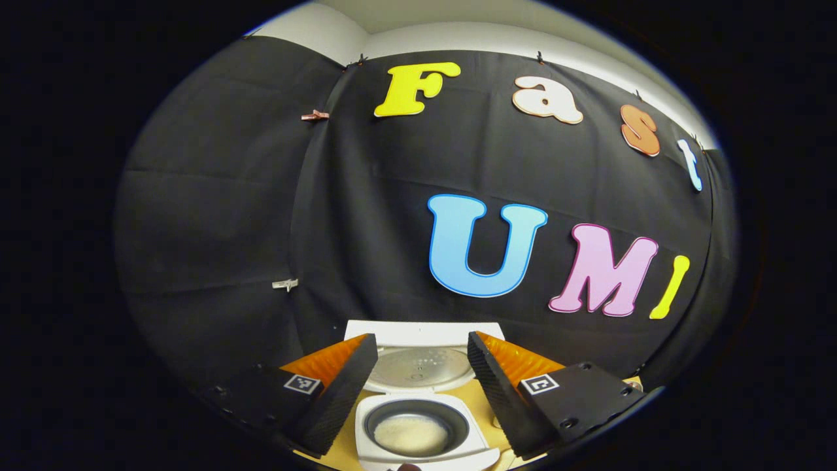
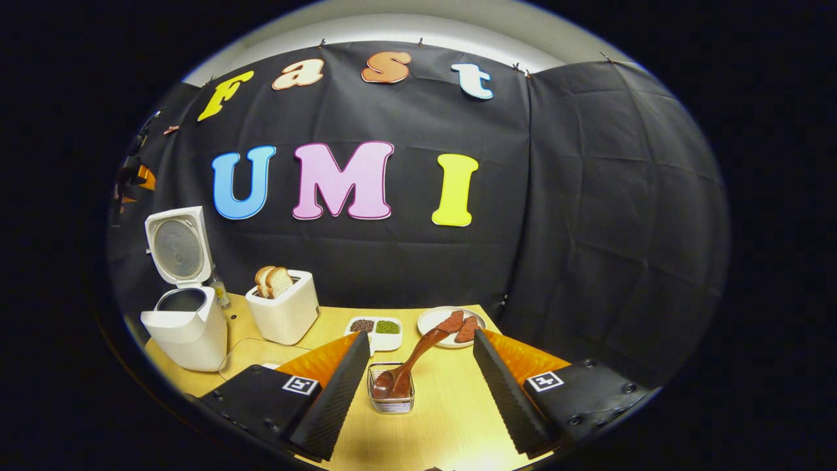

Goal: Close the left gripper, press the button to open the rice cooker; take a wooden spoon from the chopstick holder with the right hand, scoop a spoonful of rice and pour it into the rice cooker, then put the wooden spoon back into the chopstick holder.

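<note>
We are seeing, in the right gripper view, the white rice cooker [image 2: 185, 327] standing at the far left of the light wooden table [image 2: 451, 418], its lid [image 2: 176, 247] standing upright behind the pot. Just to its right the white toaster [image 2: 285, 314] is sitting with two bread slices [image 2: 273, 281] in its slots. Right of the toaster the white two-compartment dish [image 2: 375, 329] is lying, and right of that the round white plate [image 2: 439, 320]. Nearer to us, in front of the dish, the clear square chopstick holder [image 2: 391, 392] is holding the brown wooden spoon [image 2: 412, 362], its handle leaning toward the plate. In the left gripper view the rice cooker [image 1: 425, 425] is sitting directly below, with rice [image 1: 412, 433] in its pot.
</note>
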